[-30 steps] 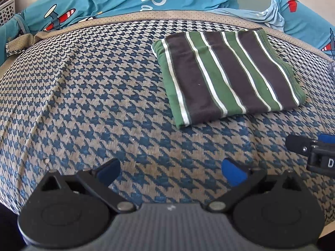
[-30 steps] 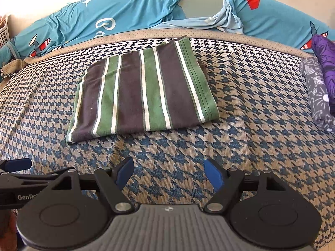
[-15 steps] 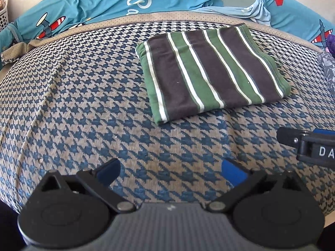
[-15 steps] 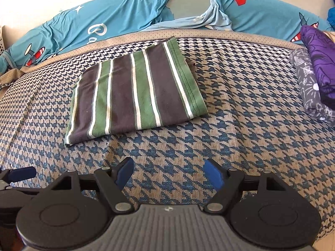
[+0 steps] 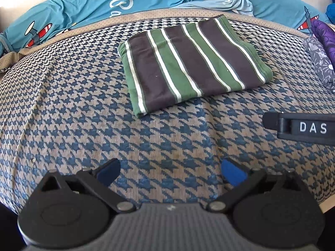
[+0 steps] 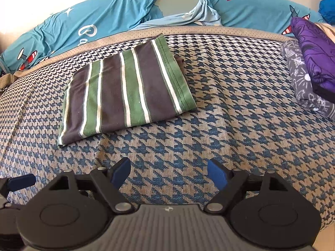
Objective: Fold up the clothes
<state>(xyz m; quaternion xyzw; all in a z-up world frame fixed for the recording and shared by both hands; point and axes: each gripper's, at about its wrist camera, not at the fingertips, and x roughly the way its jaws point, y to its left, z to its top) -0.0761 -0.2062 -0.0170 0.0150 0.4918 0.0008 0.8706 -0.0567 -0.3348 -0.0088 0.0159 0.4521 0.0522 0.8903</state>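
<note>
Your striped shirt (image 5: 192,62) lies folded square, both the left gripper (image 5: 169,170) and right gripper (image 6: 169,172) spread wide and empty, with blue garments (image 6: 117,14) rumpled behind.

A blue-and-tan houndstooth woven cover (image 5: 83,108) spreads across the surface, and behind its tan dotted border (image 6: 209,30) lies a turquoise sheet printed with red-and-white aeroplanes (image 6: 108,14).

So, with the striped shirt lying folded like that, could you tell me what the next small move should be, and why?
Probably bring the right gripper forward and to its left, to the near edge of the striped shirt. The shirt already lies folded flat on the houndstooth cover, both grippers are open and empty, and the folded stack sits to the right, so carrying it there seems the likely step.
</note>
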